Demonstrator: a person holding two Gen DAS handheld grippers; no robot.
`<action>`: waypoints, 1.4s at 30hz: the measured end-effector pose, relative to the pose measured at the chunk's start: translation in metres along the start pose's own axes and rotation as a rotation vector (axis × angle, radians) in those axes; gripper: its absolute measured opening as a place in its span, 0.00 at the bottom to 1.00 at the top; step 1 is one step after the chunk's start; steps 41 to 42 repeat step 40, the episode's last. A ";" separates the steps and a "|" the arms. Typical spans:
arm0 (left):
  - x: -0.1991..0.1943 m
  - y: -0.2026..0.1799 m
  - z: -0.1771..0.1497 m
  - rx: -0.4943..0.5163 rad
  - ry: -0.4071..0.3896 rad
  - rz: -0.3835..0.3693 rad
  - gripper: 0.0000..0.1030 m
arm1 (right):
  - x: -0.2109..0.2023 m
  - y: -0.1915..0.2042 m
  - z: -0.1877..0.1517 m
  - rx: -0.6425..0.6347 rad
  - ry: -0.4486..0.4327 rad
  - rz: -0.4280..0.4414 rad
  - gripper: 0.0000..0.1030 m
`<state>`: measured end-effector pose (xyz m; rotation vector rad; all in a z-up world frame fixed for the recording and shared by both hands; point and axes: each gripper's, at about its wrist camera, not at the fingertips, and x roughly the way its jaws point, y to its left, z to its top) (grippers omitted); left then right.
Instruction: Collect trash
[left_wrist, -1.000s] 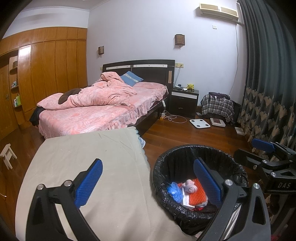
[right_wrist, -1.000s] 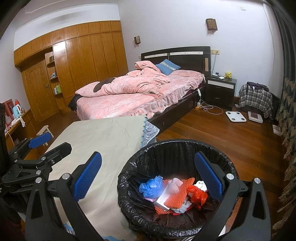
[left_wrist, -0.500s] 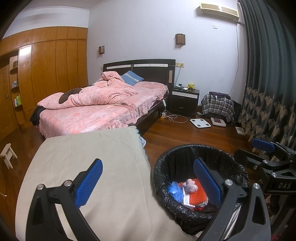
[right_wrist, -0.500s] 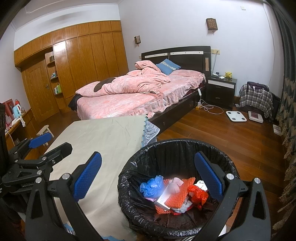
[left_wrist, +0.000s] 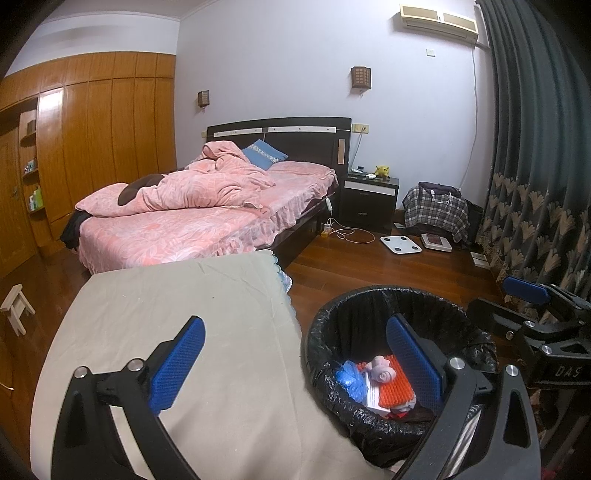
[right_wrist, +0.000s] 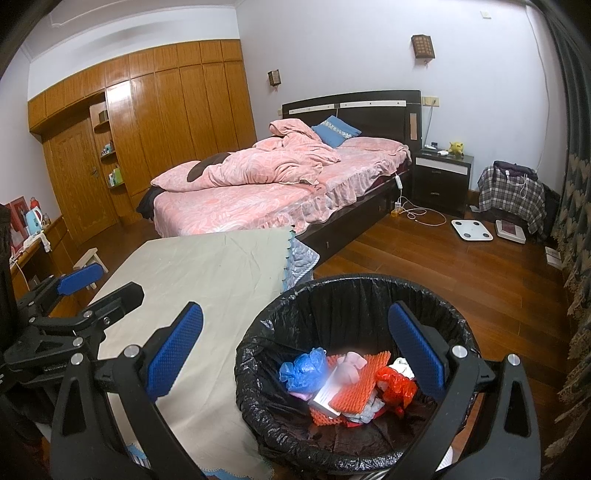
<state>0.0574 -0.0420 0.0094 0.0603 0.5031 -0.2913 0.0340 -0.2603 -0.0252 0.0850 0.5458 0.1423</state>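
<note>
Black-lined bin (right_wrist: 354, 295) beside cloth-covered table (right_wrist: 207, 266), seemingly touching

Cloth-covered table (left_wrist: 192, 332), bin (left_wrist: 373, 424) just beside

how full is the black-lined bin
Mostly empty: trash only covers the bottom of the round black-lined bin, including a blue plastic bag.
</note>
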 end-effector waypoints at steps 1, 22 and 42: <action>-0.001 0.000 0.000 -0.001 0.001 0.000 0.94 | 0.000 0.000 0.000 0.000 0.000 0.000 0.95; -0.001 0.000 0.002 0.000 0.002 0.000 0.94 | 0.001 0.002 0.000 -0.001 0.002 0.000 0.95; -0.001 0.000 0.004 0.000 0.003 0.000 0.94 | 0.000 0.003 -0.001 0.001 0.005 0.000 0.95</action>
